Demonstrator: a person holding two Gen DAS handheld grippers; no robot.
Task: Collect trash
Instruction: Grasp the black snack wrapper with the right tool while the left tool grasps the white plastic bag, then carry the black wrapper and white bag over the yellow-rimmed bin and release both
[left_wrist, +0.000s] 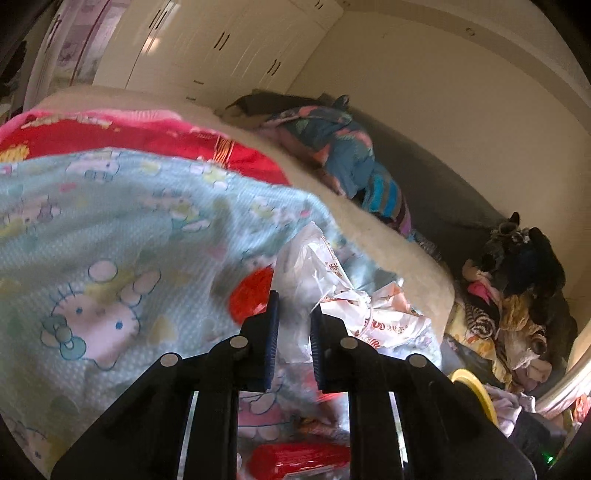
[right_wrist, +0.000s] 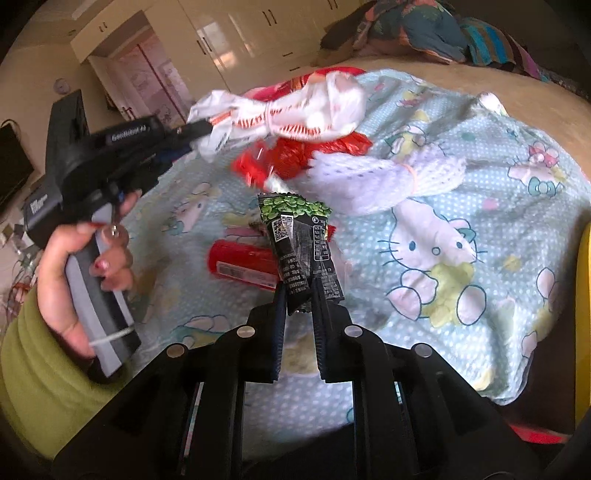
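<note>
My left gripper (left_wrist: 293, 312) is shut on a crumpled white plastic bag with red print (left_wrist: 332, 288) and holds it above the Hello Kitty blanket (left_wrist: 110, 240). The right wrist view shows that gripper (right_wrist: 199, 129) holding the white bag (right_wrist: 295, 107) in the air. My right gripper (right_wrist: 298, 299) is shut on a black and green snack wrapper (right_wrist: 299, 240), held upright above the blanket (right_wrist: 461, 221). A red wrapper (right_wrist: 295, 158), a white netted foam sleeve (right_wrist: 384, 181) and a red packet (right_wrist: 240, 264) lie on the blanket.
The bed has a cream mattress edge (left_wrist: 388, 236) and piled clothes (left_wrist: 343, 158) at the far side. More clothes and a dark plush toy (left_wrist: 524, 258) lie by the wall. A yellow rim (left_wrist: 476, 391) shows lower right. White wardrobes (right_wrist: 240, 37) stand behind.
</note>
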